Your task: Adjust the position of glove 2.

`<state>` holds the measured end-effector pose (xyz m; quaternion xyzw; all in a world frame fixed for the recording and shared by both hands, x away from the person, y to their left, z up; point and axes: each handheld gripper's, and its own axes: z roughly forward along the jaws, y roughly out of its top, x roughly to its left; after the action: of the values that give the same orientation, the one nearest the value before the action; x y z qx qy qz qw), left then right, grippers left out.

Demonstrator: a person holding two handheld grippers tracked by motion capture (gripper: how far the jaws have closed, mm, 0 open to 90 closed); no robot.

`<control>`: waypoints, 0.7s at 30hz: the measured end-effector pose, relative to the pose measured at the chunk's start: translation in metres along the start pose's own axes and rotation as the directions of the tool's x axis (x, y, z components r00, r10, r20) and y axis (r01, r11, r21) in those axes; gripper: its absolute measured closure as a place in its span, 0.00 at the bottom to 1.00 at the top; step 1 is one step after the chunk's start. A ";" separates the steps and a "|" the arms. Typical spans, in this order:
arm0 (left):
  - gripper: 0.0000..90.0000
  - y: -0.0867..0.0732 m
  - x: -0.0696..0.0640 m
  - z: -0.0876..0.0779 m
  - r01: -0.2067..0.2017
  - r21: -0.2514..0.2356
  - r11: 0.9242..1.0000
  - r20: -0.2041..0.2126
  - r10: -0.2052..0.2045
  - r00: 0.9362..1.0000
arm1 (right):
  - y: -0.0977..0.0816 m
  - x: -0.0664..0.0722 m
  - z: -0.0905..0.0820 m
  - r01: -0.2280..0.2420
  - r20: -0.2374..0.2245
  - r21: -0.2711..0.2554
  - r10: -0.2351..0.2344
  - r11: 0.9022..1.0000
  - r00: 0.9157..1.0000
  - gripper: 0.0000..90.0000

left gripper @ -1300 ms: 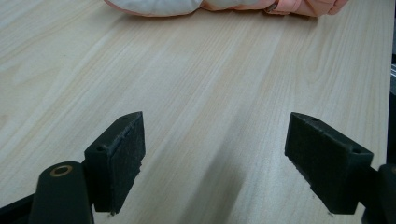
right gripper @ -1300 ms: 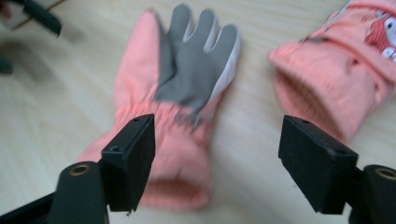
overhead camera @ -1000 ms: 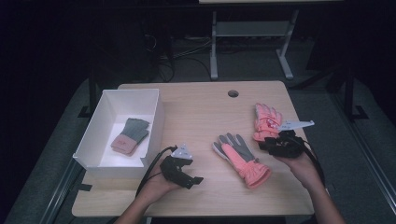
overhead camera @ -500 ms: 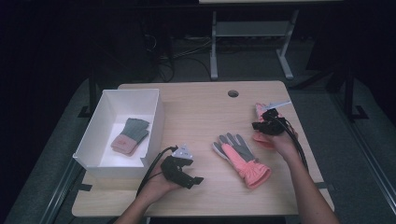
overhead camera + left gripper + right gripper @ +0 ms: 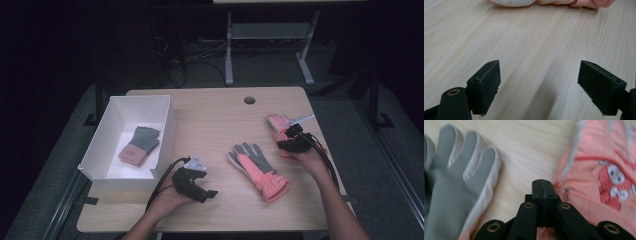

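Pale wood grain runs across the counter (image 5: 210,115), and dark floor surrounds it. Nearest me, my left claw (image 5: 199,190) rests low on the bare wood with its jaws spread wide and nothing between them; I read it as parked, clear of the work. Just beyond it lies a pink-and-grey glove (image 5: 257,167), palm up, cuff toward me, flat and untouched. Farther right, my right claw (image 5: 289,134) sits at the edge of a second pink glove (image 5: 599,177); its jaws are pressed together, and whether fabric is caught between them I cannot tell. Off to the left stands a white box (image 5: 95,155) with a grey-and-pink glove (image 5: 140,145) already inside, so I judge the loose gloves are bound there too.
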<state>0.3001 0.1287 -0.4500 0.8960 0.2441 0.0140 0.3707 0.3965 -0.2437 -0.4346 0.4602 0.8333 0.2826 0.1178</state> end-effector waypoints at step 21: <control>0.20 0.000 -0.001 0.004 0.003 0.016 1.000 0.009 -0.004 1.000 | 0.007 -0.061 -0.014 -0.091 -0.061 -0.081 0.086 0.993 0.994 0.58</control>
<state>0.2999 0.1257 -0.4523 0.8985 0.2441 0.0076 0.3647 0.4284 -0.2970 -0.4227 0.4832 0.8026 0.3351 0.1004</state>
